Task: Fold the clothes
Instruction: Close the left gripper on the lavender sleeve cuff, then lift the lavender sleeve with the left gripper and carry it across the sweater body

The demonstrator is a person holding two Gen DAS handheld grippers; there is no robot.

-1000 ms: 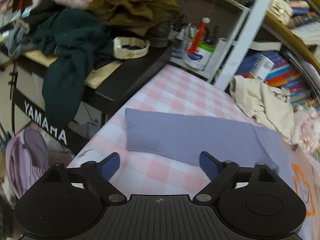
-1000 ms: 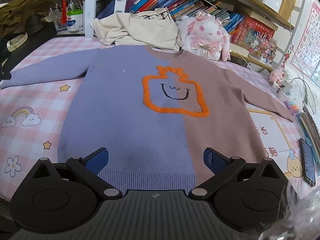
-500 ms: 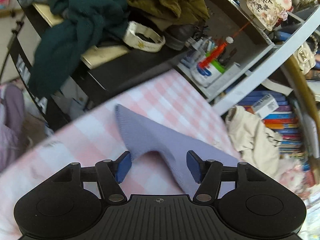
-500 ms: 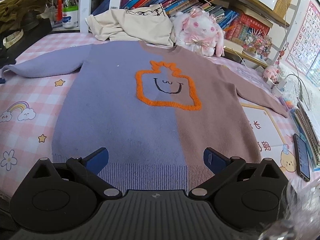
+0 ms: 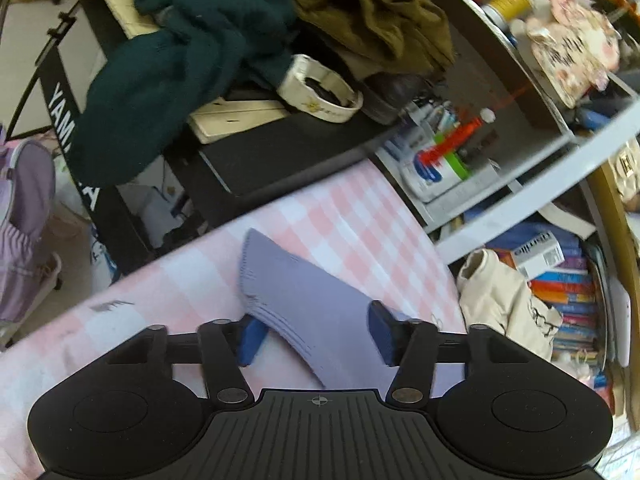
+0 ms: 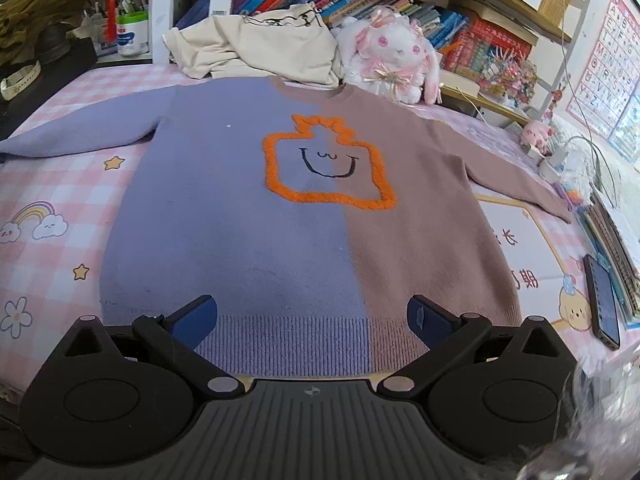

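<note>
Now your left gripper is closing around the purple sleeve cuff near the bed's left edge, its pads not yet pressing it. Your right gripper hangs open above the hem of the purple-and-brown sweater, spread flat on the pink checked bedsheet.

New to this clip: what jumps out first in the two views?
The sweater dominates: half lilac, half brown, spread flat on the pink checked bed, with an orange outlined smiley on its chest. In the left view the left hand-held gripper is closing around the lilac sleeve, whose cuff is lifted off the bed. Behind the collar sit a cream garment and a white plush rabbit.
</note>
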